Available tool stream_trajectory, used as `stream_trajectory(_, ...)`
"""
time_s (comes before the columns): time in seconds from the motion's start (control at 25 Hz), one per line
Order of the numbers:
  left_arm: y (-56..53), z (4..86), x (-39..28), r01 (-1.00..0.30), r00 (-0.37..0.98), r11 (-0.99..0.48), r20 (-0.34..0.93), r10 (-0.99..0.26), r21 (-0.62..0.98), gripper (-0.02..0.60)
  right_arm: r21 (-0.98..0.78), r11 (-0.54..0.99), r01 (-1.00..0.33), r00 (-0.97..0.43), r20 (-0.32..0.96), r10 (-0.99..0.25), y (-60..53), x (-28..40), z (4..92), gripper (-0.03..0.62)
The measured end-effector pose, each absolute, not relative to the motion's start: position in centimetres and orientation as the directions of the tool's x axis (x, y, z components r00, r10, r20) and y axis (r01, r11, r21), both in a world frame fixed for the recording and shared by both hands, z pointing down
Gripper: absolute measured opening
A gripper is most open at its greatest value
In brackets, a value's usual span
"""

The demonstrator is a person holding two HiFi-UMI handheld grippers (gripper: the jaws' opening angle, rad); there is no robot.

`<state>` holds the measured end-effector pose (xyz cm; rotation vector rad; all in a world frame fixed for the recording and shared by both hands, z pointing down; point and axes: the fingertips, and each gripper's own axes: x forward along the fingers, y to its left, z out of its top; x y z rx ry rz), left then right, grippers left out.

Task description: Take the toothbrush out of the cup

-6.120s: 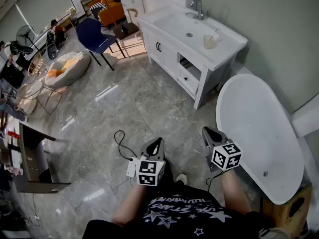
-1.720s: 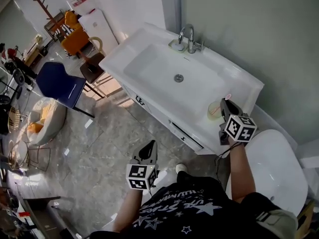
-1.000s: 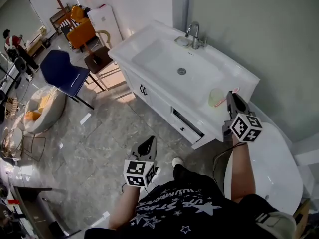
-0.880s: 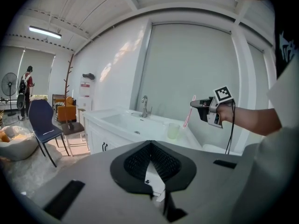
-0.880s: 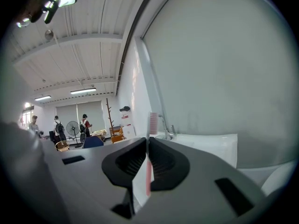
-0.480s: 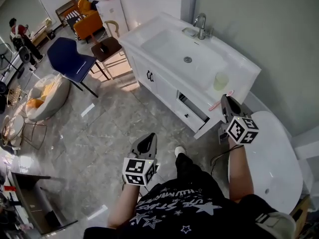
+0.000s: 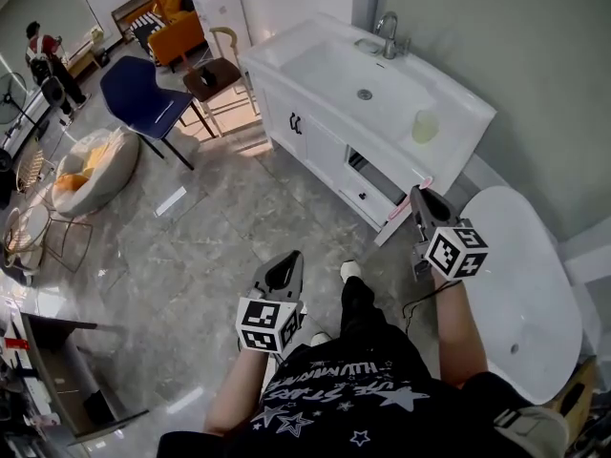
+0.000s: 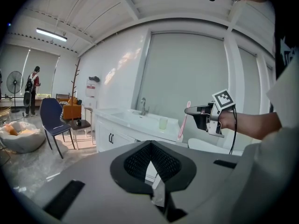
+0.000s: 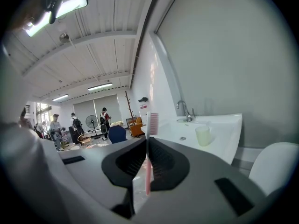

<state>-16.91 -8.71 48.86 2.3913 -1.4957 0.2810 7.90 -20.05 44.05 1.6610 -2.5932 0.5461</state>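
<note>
Right gripper [image 9: 146,144] has its jaws closed almost fully on the pink toothbrush [image 9: 148,164], pinching the thin handle partway along. The brush stands upright across the pads, with its bristled head sticking up above the jaw tips and the rest of the handle hanging below them. That toothbrush is out of the cup [image 7: 425,126], which stands empty on the white vanity top [image 7: 462,113], well ahead of the jaw tips and a little to their right. Further ahead of the gripper, beyond the basin, rises the faucet [image 7: 389,34]. The gripper itself hangs off the vanity's near corner, with the white bathtub [image 7: 520,265] just to its right. Left gripper [image 8: 152,152] sits well apart to the right gripper's left and lower down, over the grey floor [image 7: 191,246]. Its jaw tips meet with nothing between them, and it points toward the vanity front.
</note>
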Motion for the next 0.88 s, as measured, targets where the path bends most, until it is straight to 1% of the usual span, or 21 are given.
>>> stream_trajectory(0.44, -2.6, 49.0, -17.6, -0.884, 0.468, -0.436, 0.318, -0.825, 0.170, 0.015, -0.310, 0.380, -0.871, -0.457, 0.230, -0.859, -12.0, 5.2, 45.5, 0.028)
stream_trajectory(0.88, -0.1, 50.3, -17.9, -0.879, 0.477, -0.435, 0.335, -0.812, 0.197, 0.015, -0.327, 0.367, -0.871, -0.459, 0.275, -0.845, -8.7, 4.4, 47.3, 0.028)
